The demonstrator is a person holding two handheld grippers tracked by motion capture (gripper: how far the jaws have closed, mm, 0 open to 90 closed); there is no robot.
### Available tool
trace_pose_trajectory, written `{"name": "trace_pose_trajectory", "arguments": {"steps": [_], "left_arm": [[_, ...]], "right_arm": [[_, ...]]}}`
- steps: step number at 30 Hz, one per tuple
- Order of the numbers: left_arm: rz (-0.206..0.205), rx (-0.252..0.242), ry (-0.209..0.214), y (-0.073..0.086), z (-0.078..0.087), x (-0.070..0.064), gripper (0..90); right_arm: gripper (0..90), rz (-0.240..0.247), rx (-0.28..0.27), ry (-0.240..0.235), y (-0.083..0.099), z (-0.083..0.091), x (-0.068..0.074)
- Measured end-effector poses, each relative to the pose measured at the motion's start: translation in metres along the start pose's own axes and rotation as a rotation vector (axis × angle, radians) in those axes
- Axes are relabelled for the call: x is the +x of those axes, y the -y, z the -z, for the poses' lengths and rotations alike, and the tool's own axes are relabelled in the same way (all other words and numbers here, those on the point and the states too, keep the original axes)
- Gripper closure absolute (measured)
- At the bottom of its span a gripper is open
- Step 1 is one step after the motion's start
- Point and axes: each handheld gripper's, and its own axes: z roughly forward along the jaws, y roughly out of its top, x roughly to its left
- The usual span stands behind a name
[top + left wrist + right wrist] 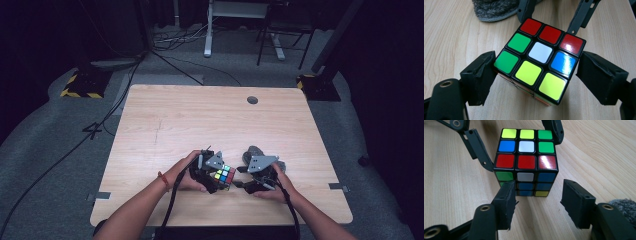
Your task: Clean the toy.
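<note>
A scrambled Rubik's cube (225,175) stands on the wooden table (200,115) near its front edge. In the left gripper view the cube (539,60) shows a top face of red, green, white, blue and yellow stickers. My left gripper (536,71) has one black pad against each side of it. My right gripper (537,195) is open on the opposite side, and the cube (526,160) stands just past its fingertips. In the high view the left gripper (219,179) and right gripper (243,183) face each other across the cube.
A grey fuzzy cloth (252,152) lies on the table just behind the right gripper, and this cloth (491,10) sits beyond the cube. A round cable hole (252,100) is near the table's far edge. Cables and desk legs (207,30) are on the floor beyond.
</note>
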Motion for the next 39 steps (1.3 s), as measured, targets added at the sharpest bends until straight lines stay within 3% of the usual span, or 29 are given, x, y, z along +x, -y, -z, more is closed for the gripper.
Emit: {"name": "trace_pose_trajectory", "arguments": {"steps": [11,16,19,24,28,32,35,39], "left_arm": [[0.0,-0.004,-0.019,0.009,0.008,-0.001,26.0],[-0.007,-0.009,-0.021,0.012,0.009,-0.002,29.6],[-0.019,-0.009,-0.018,0.013,0.01,-0.002,30.3],[-0.023,-0.007,-0.015,0.013,0.01,-0.002,32.4],[-0.03,0.004,-0.019,0.012,0.011,-0.003,32.4],[-0.028,0.002,-0.015,0.012,0.01,-0.003,32.5],[-0.029,-0.001,-0.014,0.013,0.01,-0.003,32.5],[-0.027,-0.005,-0.011,0.015,0.011,-0.003,32.4]], "right_arm": [[43.3,-0.016,-0.043,0.02,-0.002,0.005,-0.002],[44.0,-0.039,-0.13,0.011,-0.009,0.01,-0.002],[43.7,-0.012,-0.122,0.029,-0.015,0.011,0.0],[44.3,0.005,-0.124,0.016,-0.019,0.008,0.003],[45.0,-0.034,-0.131,-0.005,-0.01,0.014,-0.006],[45.9,-0.047,-0.075,0.013,-0.001,0.014,-0.013],[46.8,-0.006,-0.025,0.04,-0.001,0.006,-0.011],[47.0,-0.045,-0.069,0.015,0.0,0.006,-0.016]]}}
